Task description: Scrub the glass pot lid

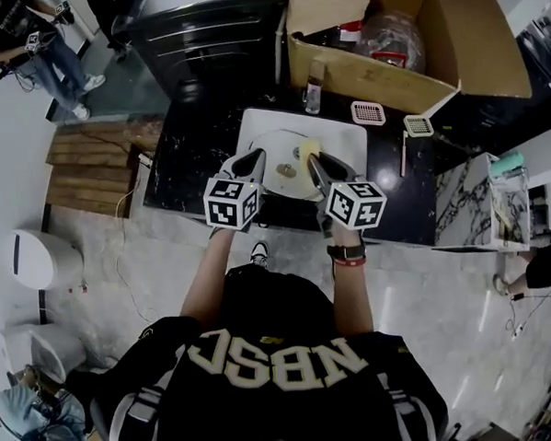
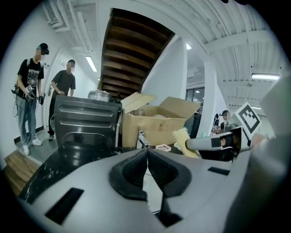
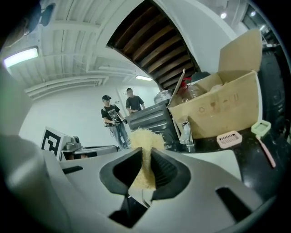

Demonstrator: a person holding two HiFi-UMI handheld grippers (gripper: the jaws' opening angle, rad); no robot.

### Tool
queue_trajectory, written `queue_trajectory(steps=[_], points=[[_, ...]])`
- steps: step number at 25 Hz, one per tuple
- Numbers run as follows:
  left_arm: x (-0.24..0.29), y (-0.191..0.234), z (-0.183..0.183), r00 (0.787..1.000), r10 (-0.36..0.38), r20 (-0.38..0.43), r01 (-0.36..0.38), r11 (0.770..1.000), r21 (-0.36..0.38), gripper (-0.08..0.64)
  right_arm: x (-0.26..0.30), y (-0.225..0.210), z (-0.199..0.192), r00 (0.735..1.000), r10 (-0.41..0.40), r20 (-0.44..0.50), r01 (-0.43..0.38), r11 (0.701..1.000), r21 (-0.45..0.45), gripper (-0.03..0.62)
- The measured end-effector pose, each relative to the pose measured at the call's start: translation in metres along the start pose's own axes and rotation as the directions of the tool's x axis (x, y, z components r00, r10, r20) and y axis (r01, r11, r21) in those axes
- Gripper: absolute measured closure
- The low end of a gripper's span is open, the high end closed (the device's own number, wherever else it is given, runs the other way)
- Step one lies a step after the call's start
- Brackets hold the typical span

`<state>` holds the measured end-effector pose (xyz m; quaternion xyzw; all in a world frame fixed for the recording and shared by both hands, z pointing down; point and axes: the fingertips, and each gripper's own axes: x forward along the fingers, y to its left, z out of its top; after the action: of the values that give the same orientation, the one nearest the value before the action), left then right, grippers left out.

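Right now my right gripper (image 3: 144, 154) is clamped on a yellow sponge (image 3: 143, 138), while my left gripper (image 2: 147, 154) is closed tight on nothing. The glass pot lid (image 1: 280, 169) lies in the white sink (image 1: 349, 136). I'd steady its rim with the left, then scrub in firm circles. Around the sink runs a black marble worktop (image 1: 186, 164), with a cardboard box (image 1: 384, 82) behind it.

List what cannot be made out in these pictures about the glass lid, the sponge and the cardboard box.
- Glass pot lid: in the head view, its near rim is covered by the left gripper and right gripper. It is not recognisable in the gripper views.
- Sponge: the head view is too small to tell whether it touches the lid.
- Cardboard box: contents too small and dark in the head view.
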<state>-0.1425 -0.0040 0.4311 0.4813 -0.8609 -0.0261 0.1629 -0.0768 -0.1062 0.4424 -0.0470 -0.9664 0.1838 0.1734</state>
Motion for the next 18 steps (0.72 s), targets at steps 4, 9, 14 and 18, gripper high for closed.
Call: queue_trajectory(steps=[4, 9, 14, 18], points=[[0.019, 0.016, -0.01, 0.999, -0.015, -0.03, 0.014, 1.0, -0.015, 0.545, 0.026, -0.003, -0.001, 1.0, 0.001, -0.029, -0.001, 1.0, -0.014, 0.523], [0.039, 0.036, -0.036, 0.993, 0.036, -0.116, -0.045, 0.996, -0.079, 0.545, 0.056, -0.013, -0.012, 0.991, 0.063, -0.119, -0.065, 0.998, -0.019, 0.523], [0.054, 0.054, -0.068, 0.965, 0.136, -0.225, -0.174, 0.972, -0.158, 0.545, 0.079, -0.033, -0.018, 0.975, 0.113, -0.19, -0.122, 0.992, -0.038, 0.523], [0.051, 0.062, -0.103, 0.922, 0.219, -0.319, -0.294, 0.933, -0.209, 0.543, 0.091, -0.036, -0.042, 0.937, 0.197, -0.289, -0.217, 0.975, -0.037, 0.523]])
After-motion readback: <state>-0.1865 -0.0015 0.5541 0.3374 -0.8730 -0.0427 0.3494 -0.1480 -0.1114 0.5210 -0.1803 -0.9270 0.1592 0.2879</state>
